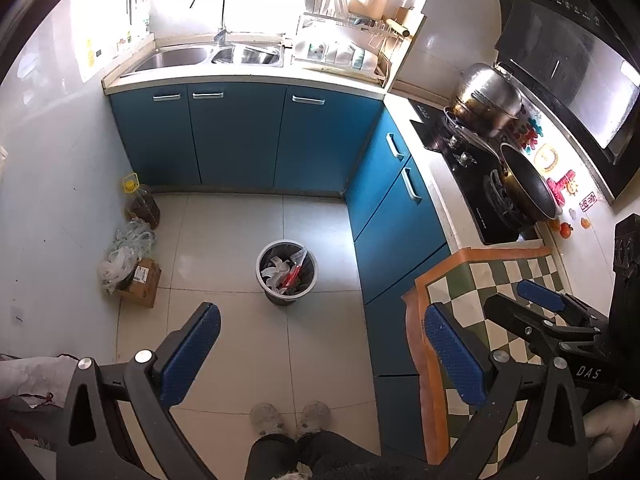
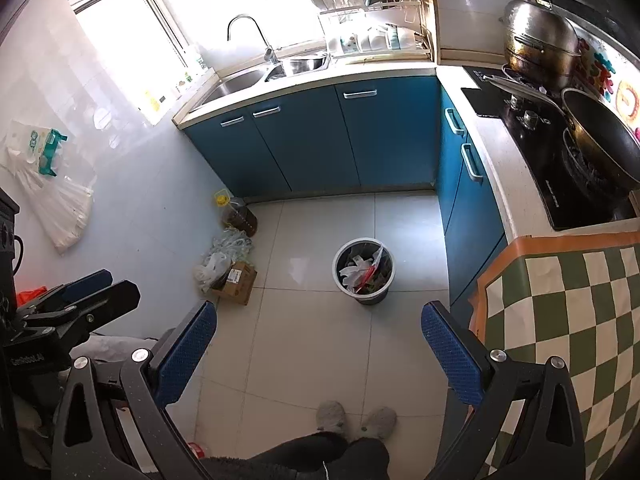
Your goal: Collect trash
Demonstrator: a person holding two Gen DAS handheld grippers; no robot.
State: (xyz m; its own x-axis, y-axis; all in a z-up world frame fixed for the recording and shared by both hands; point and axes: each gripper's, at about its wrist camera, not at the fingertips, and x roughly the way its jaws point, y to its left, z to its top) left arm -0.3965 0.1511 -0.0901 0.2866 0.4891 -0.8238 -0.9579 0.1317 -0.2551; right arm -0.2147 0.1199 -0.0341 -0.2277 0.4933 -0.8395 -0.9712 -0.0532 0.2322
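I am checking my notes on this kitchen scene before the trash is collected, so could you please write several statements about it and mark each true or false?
1. The round grey waste bin stands on the tiled floor and already holds rubbish. True.
2. The left tool is shut on a plastic bag. False: its jaws stand wide open and hold nothing.
3. The brown cardboard box sits beside the crumpled clear plastic bags by the wall. True.
4. The right tool grips the bin's rim. False: it is open, held above the floor, apart from the bin.
5. The cabinet doors under the steel sink are red. False: they are blue.
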